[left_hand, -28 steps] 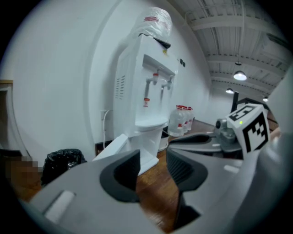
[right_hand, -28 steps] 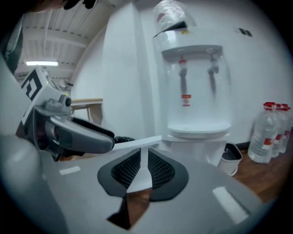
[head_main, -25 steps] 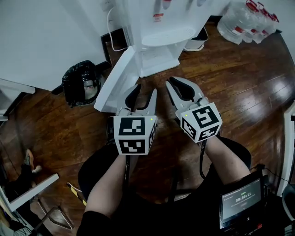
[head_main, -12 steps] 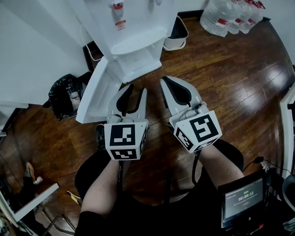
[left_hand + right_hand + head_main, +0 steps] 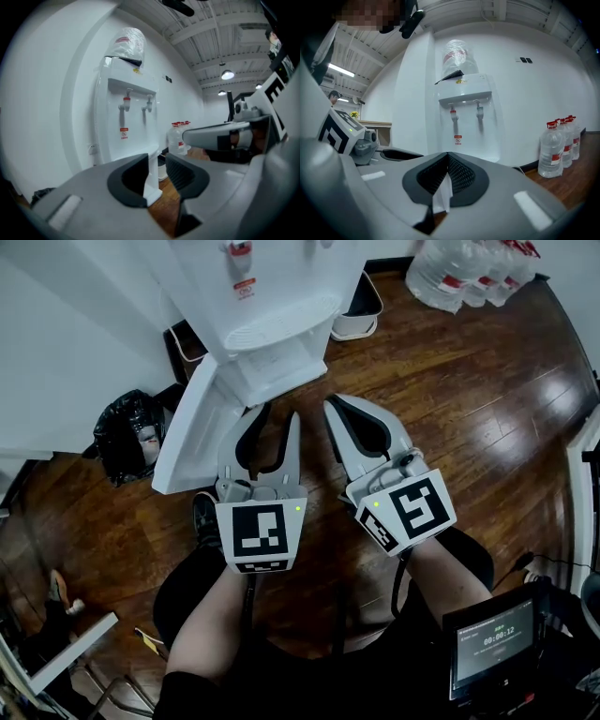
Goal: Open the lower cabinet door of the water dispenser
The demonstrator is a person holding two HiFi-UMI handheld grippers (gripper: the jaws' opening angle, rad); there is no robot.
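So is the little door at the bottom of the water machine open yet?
Done: the lower cabinet door of the water dispenser stands swung wide open. In hand: nothing. The left gripper is open, the right gripper is shut, both empty and clear of the door. Left: nothing I can see.

An office-style workroom with an industrial fit-out. A white dispenser [image 5: 272, 306] topped by a bottle [image 5: 457, 56] stands against a plain white wall [image 5: 66, 343], with spare water bottles [image 5: 469, 273] grouped in the corner nearby. A dark wood floor [image 5: 469, 427] runs to the skirting. Overhead, an open ceiling of white beams [image 5: 220, 26] carries round hanging lamps [image 5: 227, 74]. A black bin bag [image 5: 127, 432] sits by the wall, and a small screen [image 5: 494, 643] shows a timer readout.
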